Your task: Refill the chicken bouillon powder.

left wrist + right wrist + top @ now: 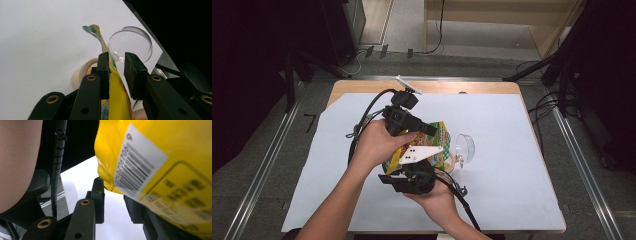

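Across the table lies a large white sheet, and above its middle a person holds a yellow snack bag between two grippers. That bag hangs off the sheet, just left of a clear plastic cup lying on its side and above a roll of tape, which sits just near of the cup.

From the far left, the left gripper comes in over the bag. Its jaws stand a little apart; the bag's edge runs up between them and lies against the left finger, while a gap shows beside the right one, so I cannot tell whether it is truly pinched.

From the near side, the right gripper meets the bag's lower part, where a white barcode label shows. Its jaws are also partly open, with the bag's bottom corner over them and covering the right finger; whether they press on it is unclear.
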The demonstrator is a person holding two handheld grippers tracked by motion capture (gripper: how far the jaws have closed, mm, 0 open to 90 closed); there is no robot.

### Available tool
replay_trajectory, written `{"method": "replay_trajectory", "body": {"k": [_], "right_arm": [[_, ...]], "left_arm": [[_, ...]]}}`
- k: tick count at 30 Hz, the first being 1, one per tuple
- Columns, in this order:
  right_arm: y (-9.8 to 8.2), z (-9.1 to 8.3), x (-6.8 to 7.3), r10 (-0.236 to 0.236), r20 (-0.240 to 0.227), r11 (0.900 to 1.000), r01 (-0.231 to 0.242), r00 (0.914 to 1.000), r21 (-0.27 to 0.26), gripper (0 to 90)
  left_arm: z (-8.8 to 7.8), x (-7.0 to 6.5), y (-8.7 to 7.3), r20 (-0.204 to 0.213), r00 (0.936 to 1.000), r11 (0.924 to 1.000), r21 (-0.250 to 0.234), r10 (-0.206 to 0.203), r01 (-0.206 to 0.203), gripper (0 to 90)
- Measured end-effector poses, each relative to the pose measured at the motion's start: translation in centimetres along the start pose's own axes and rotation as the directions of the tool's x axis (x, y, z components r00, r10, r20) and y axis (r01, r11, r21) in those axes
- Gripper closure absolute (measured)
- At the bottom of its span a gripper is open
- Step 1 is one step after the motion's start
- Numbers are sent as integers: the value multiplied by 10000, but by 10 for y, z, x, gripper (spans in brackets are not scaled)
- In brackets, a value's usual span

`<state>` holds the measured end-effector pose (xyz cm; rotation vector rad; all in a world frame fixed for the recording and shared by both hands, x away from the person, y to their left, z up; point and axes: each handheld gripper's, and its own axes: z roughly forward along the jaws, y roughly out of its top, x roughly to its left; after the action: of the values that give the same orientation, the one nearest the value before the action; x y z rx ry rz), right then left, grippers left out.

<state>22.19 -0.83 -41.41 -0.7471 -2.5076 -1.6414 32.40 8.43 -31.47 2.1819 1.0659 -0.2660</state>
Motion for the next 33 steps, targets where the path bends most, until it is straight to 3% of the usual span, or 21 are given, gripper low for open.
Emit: {"method": "replay_trajectory", "body": {"k": [12, 33], "right_arm": [[-5, 0, 2, -30, 86, 10000, 31, 10000, -68, 720], [-2, 2, 0, -284, 200, 9996, 283, 9994, 53, 724]], "left_arm": [[3, -6, -1, -89, 9996, 9996, 24, 276, -276, 754], [-2, -5, -3, -65, 9997, 9996, -180, 234, -235, 752]]}}
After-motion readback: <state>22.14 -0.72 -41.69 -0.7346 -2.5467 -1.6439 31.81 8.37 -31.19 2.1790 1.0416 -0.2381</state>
